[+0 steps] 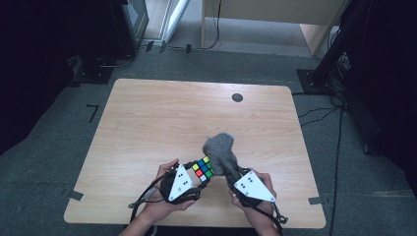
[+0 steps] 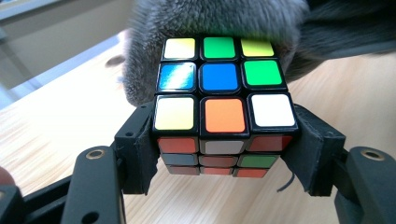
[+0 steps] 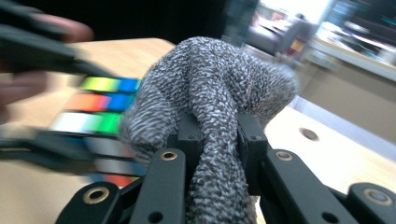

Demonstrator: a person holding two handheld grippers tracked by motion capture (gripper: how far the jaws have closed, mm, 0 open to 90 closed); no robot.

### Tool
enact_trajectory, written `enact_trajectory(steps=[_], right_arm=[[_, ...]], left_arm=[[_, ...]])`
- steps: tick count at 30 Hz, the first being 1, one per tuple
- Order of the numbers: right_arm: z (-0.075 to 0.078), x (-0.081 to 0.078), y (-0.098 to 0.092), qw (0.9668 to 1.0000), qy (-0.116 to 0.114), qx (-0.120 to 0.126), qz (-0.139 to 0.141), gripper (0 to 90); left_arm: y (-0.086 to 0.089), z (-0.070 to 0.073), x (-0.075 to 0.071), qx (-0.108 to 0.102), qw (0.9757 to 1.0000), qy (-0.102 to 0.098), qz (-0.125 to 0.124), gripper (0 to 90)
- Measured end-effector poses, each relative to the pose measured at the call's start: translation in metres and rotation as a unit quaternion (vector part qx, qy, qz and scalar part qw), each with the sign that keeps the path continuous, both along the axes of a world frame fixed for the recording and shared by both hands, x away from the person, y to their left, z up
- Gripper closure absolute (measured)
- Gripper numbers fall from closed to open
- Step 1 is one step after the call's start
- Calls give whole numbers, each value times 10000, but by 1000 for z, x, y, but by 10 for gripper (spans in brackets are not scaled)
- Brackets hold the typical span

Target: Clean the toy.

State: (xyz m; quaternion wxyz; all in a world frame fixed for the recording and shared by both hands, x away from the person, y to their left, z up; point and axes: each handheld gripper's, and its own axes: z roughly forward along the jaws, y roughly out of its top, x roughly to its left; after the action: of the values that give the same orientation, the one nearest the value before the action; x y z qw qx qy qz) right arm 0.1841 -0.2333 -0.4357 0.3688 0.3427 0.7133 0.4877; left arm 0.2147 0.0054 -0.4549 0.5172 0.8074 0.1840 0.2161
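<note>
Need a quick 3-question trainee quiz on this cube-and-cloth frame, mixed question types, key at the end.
1. True or false: the left tongs clamp the puzzle cube by two opposite sides.
2. What do the right tongs hold?
A. a sponge
B. a grey cloth
C. nothing
3. Which colour is the centre tile of the cube's top face in the left gripper view?

Key: 1 true; 2 B; 3 blue.

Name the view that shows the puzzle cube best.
The left gripper view: the puzzle cube sits close and sharp, its top stickers readable. The high view shows it small; the right gripper view shows it blurred behind the grey cloth.
</note>
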Motion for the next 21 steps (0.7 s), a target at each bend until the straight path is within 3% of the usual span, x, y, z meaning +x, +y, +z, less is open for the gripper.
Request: enact_trajectory(steps=[2, 4, 8, 9, 11, 13, 15, 18, 20, 21], right_arm=[[1, 1, -6, 9989, 102, 428, 157, 763], [1, 2, -8, 9950, 183, 777, 603, 762], [-5, 4, -5, 9907, 384, 1000, 834, 766], [-7, 7, -6, 9900, 495, 1019, 843, 766], [-11, 11, -6, 9926, 721, 756, 626, 766], [-15, 15, -7, 9927, 890, 645, 489, 765], [-12, 14, -11, 9918, 821, 864, 451, 764], [-1, 7, -15, 9877, 445, 1328, 691, 762], [4, 2, -13, 9862, 291, 1367, 890, 760], [4, 2, -9, 9863, 341, 1287, 977, 760]], left_arm=[[3, 2, 0, -198, 9998, -27, -72, 343], [7, 3, 0, -431, 9989, -39, -182, 343], [15, 6, -1, -741, 9968, -71, -280, 343], [17, 6, -1, -842, 9960, -59, -280, 343], [21, 9, 1, -1079, 9937, 60, -311, 342], [23, 10, 3, -1175, 9925, 86, -313, 343], [23, 9, 4, -1136, 9929, 110, -322, 342], [21, 7, 5, -1019, 9939, 144, -394, 343], [18, 6, 3, -955, 9942, 138, -469, 343], [17, 6, 2, -962, 9942, 140, -469, 343]])
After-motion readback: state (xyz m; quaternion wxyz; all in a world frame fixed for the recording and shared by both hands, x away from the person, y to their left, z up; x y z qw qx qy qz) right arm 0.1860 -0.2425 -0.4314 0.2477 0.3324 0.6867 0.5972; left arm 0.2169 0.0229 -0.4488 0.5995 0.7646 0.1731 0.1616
